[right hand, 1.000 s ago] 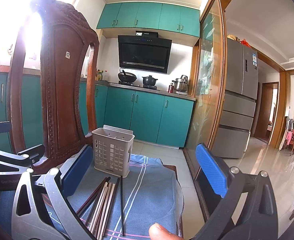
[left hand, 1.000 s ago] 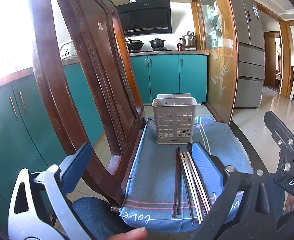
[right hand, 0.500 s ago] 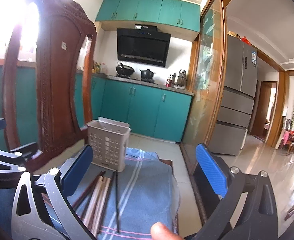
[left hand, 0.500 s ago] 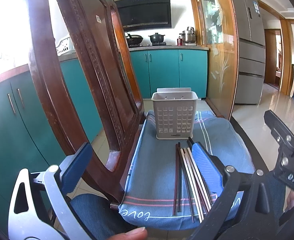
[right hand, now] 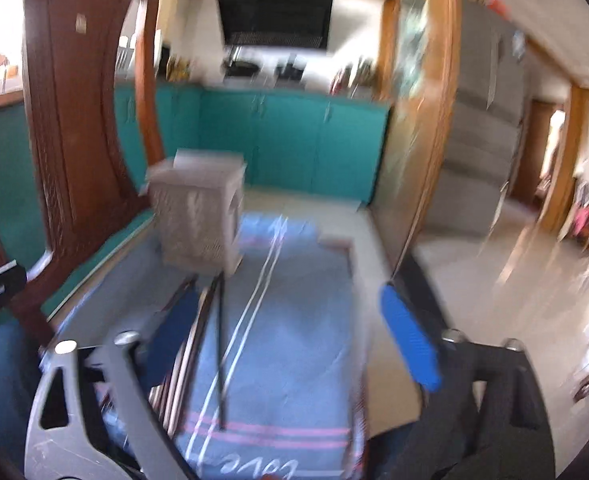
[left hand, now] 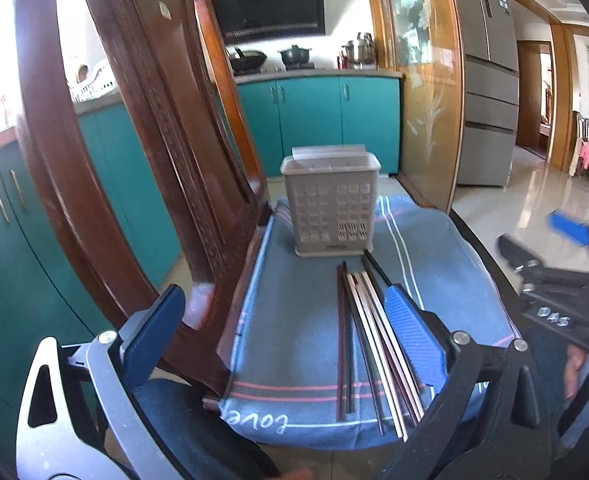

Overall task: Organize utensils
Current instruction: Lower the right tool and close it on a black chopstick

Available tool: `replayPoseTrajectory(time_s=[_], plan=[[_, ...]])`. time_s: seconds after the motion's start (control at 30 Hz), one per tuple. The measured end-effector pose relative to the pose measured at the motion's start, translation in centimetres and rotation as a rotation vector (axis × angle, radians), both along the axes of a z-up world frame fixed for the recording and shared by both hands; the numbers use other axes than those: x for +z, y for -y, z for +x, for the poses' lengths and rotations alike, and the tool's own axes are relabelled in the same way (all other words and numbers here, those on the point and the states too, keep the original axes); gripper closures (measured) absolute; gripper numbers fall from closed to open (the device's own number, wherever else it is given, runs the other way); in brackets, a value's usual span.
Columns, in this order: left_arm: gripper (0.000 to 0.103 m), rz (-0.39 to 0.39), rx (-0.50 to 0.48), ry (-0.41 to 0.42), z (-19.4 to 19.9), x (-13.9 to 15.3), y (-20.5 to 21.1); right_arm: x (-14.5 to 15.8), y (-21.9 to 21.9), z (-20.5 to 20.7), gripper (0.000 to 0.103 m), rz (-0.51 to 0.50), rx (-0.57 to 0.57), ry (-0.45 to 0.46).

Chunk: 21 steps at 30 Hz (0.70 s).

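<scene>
A grey perforated utensil holder [left hand: 332, 206] stands upright at the far end of a chair seat covered by a blue cloth [left hand: 294, 320]. Several chopsticks [left hand: 368, 336], dark and pale, lie side by side on the cloth in front of it. My left gripper [left hand: 286, 332] is open and empty, low over the near cloth, its right finger beside the chopsticks. My right gripper [right hand: 294, 336] is open and empty over the cloth; its view is blurred and shows the holder [right hand: 198, 216] and chopsticks [right hand: 198, 340]. The right gripper also shows at the right edge of the left wrist view [left hand: 566, 276].
The carved wooden chair back [left hand: 134, 152] rises along the cloth's left side. Teal kitchen cabinets [left hand: 314, 120] stand behind, a glass sliding door [left hand: 426, 92] and a fridge [left hand: 490, 80] to the right. Shiny tiled floor [left hand: 534, 184] lies right of the chair.
Both grippers have tilted downward and moved in toward the cloth. The right gripper has swung fast, leaving its view blurred. Both stay open; the chopsticks and holder have not moved.
</scene>
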State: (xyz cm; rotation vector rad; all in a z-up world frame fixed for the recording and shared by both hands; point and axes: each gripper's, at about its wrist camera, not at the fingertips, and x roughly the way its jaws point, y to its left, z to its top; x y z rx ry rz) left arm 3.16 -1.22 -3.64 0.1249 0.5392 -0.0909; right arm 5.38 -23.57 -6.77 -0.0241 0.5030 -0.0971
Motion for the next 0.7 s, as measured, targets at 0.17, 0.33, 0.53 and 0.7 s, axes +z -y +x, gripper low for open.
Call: replayPoseTrajectory(time_s=[0.17, 0.33, 0.53, 0.7], plan=[[0.019, 0.017, -0.030, -0.067, 0.3, -2.2, 0.2, -4.2, 0.1, 2.0, 0.061, 0.170, 0.120, -0.219], [0.037, 0.059, -0.040, -0.127, 1.1, -4.2, 0.9, -7.0, -1.3, 3.3, 0.072, 0.332, 0.236, -0.346], [0.042, -0.015, -0.084, -0.257, 4.2, -7.5, 0.9, -9.1, -3.1, 6.6, 0.072, 0.247, 0.180, -0.418], [0.055, -0.127, -0.108, -0.380, 9.1, -9.9, 0.8, -10.0, -3.4, 11.3, 0.073, 0.222, 0.138, -0.454]])
